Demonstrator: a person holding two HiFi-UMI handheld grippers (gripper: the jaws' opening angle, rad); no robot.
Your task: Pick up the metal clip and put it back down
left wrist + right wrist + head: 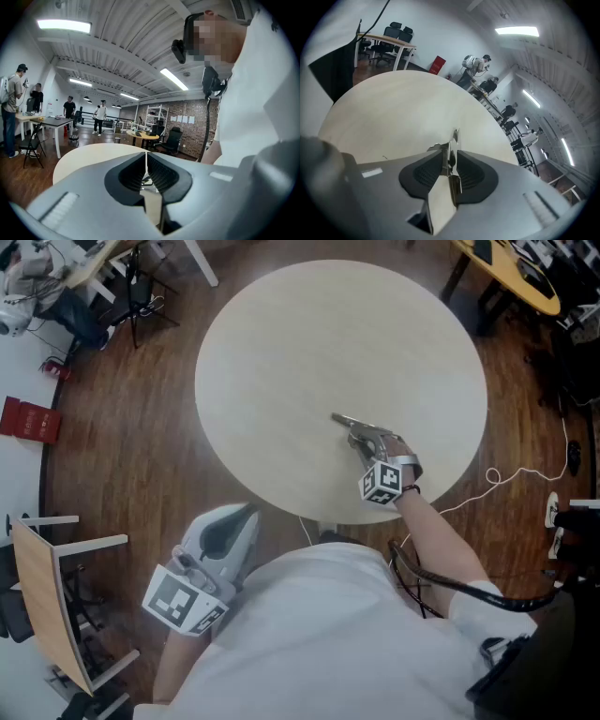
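The metal clip [451, 159] is a thin silver piece, and my right gripper [450, 161] is shut on it. Its tip sticks out past the pads toward the round table [403, 112]. From the head view the clip [343, 421] pokes out of my right gripper [361, 434] over the table's right front part [281, 381]; whether it touches the top I cannot tell. My left gripper [225, 532] hangs low beside the person's body, off the table's near edge. Its jaws meet in the left gripper view with nothing between them [146, 169].
A folding chair [52, 587] stands at the lower left on the wooden floor. White and black cables [497, 479] trail on the floor to the right. Desks with gear sit at the far corners. Several people stand in the room's background [14, 108].
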